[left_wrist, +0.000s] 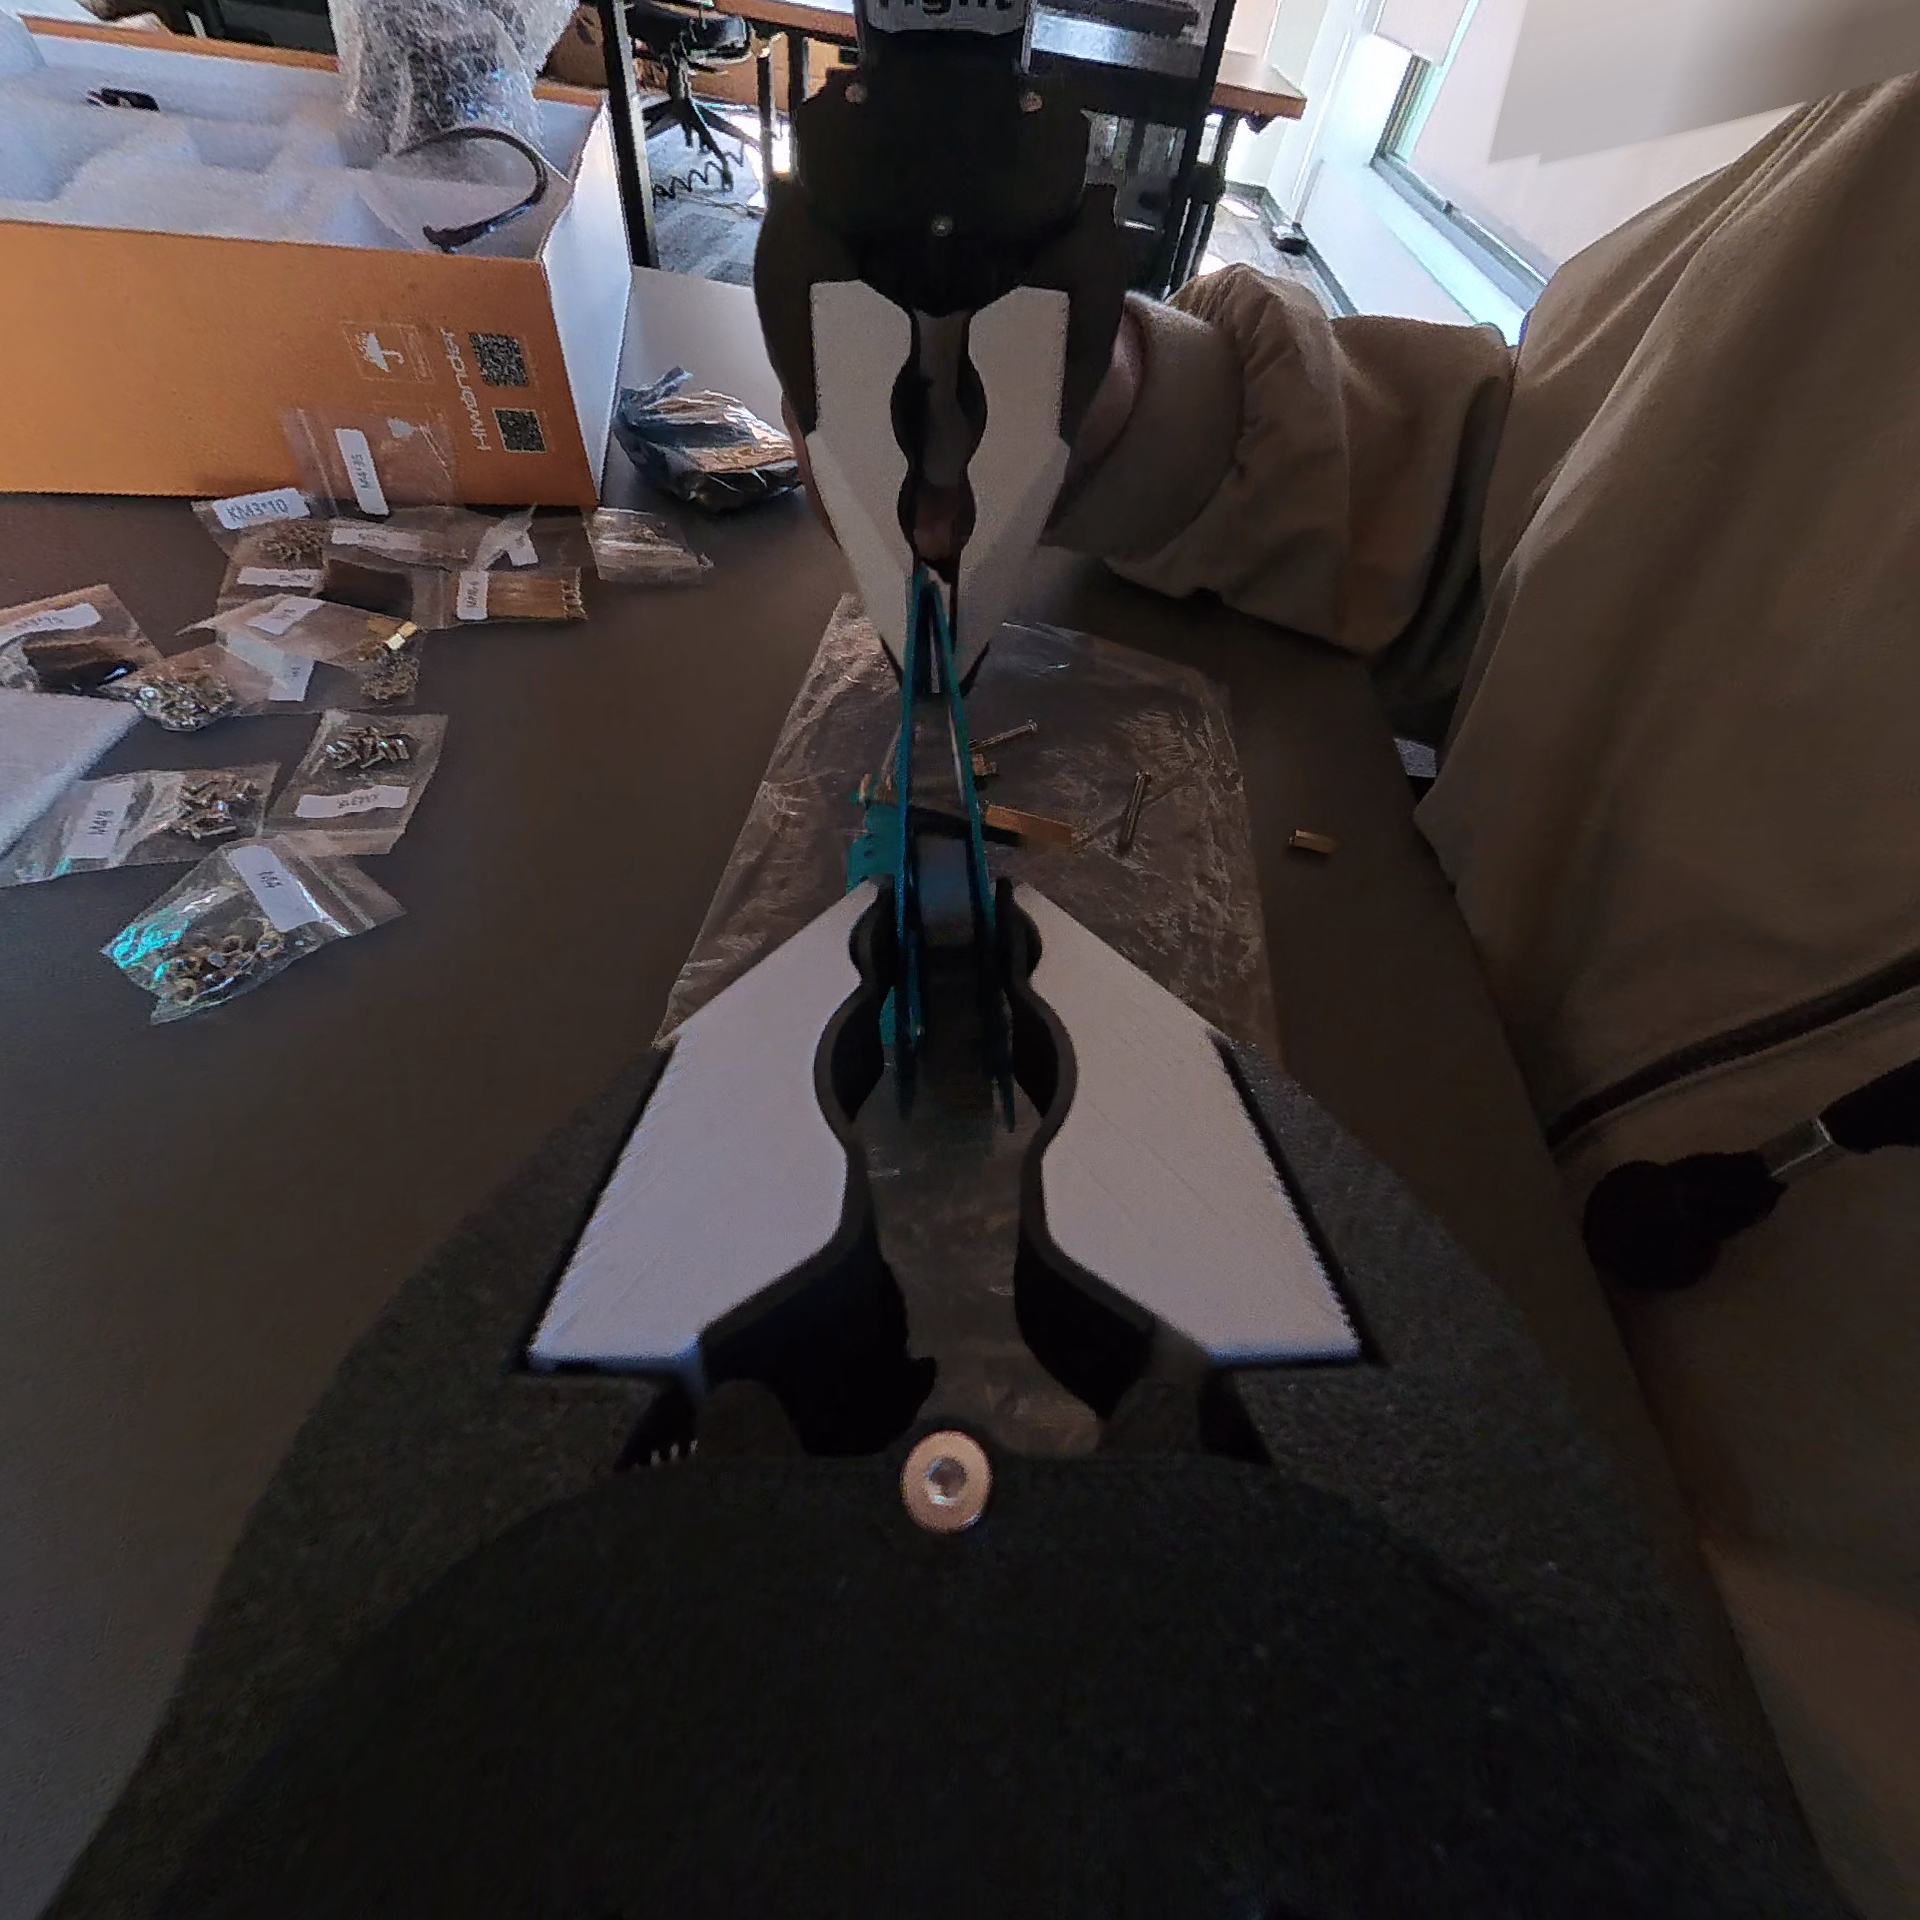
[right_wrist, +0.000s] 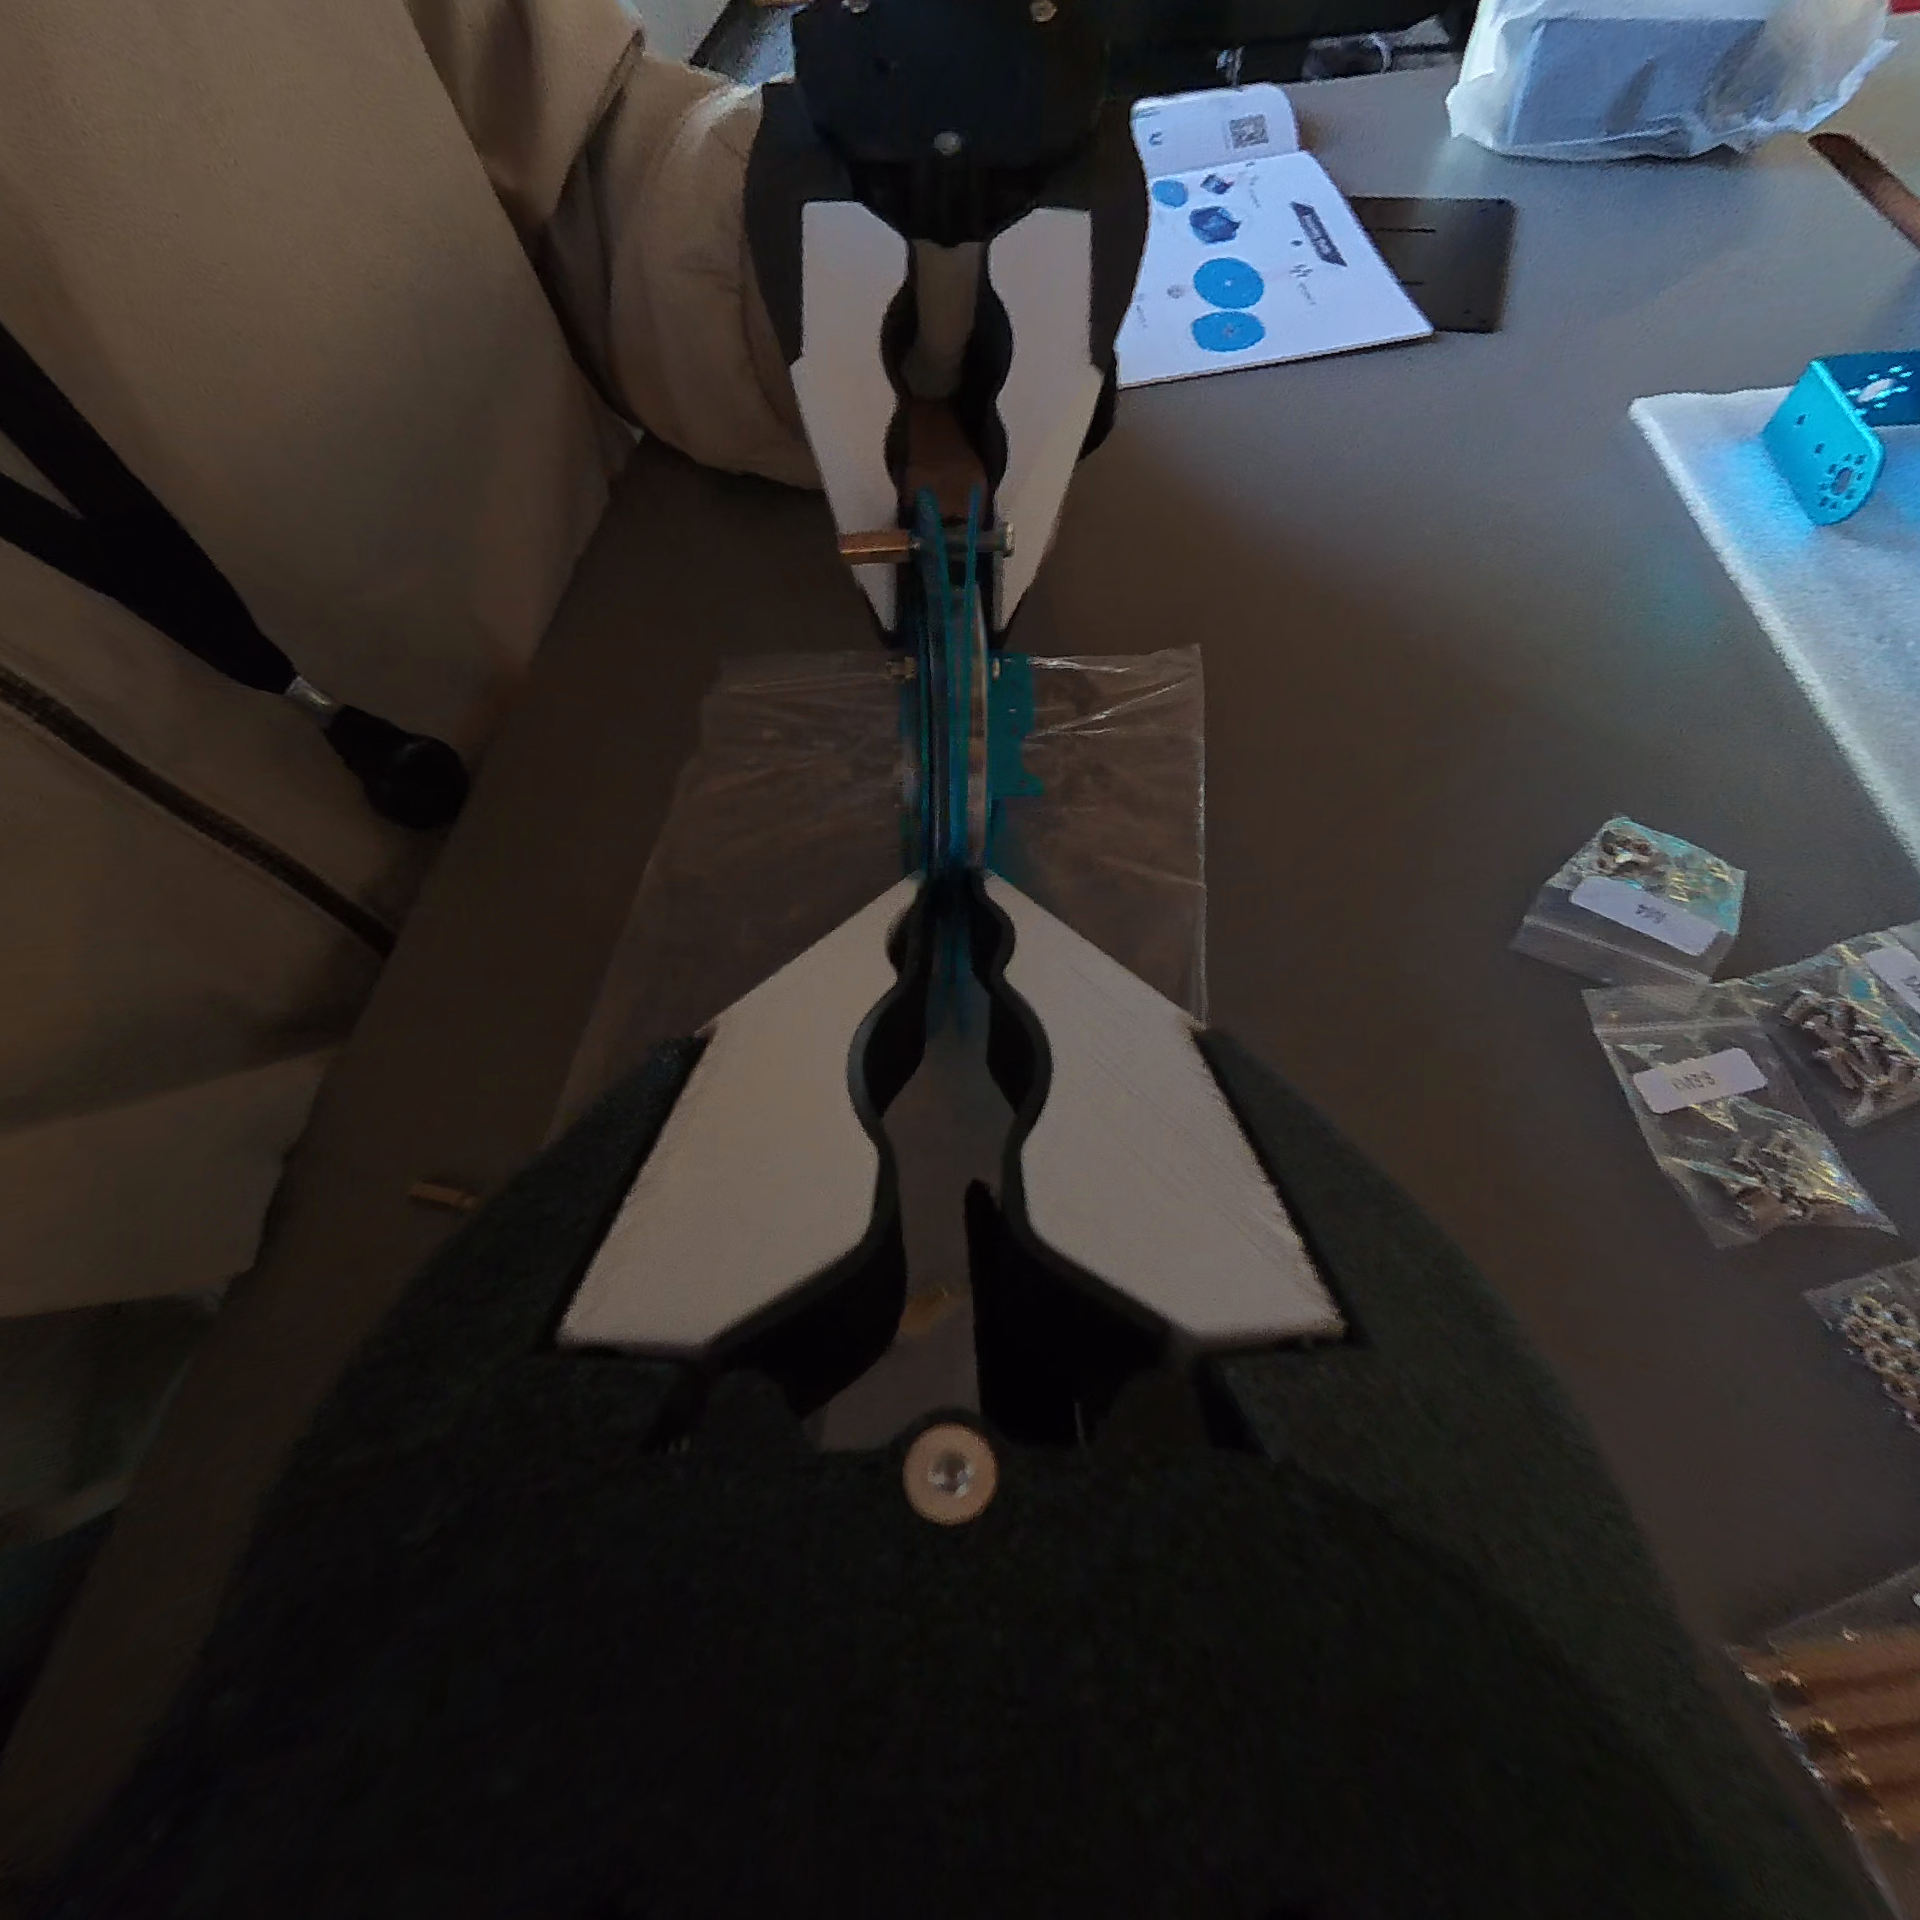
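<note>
A blue disc assembly (left_wrist: 928, 831), two thin blue discs with a dark and silver part between them, is held edge-on above the table. My left gripper (left_wrist: 938, 902) is shut on its near edge. My right gripper (left_wrist: 935, 665) faces it and is shut on the far edge. In the right wrist view my right gripper (right_wrist: 948, 881) grips the blue disc assembly (right_wrist: 951, 748), with my left gripper (right_wrist: 948, 623) opposite. A brass standoff (right_wrist: 873, 548) sticks out sideways by the left fingertips. A clear plastic bag (left_wrist: 1143, 727) lies on the table under the assembly.
Loose screws (left_wrist: 1136, 805) and a brass standoff (left_wrist: 1304, 840) lie on and by the bag. An orange box (left_wrist: 260, 364) and small hardware bags (left_wrist: 249, 935) are left. A printed sheet (right_wrist: 1268, 260), black plate (right_wrist: 1455, 270), blue bracket (right_wrist: 1849, 447) and a person's beige sleeve (left_wrist: 1299, 468) show. The gap from one gripper's tips to the other's is roughly 7 centimetres.
</note>
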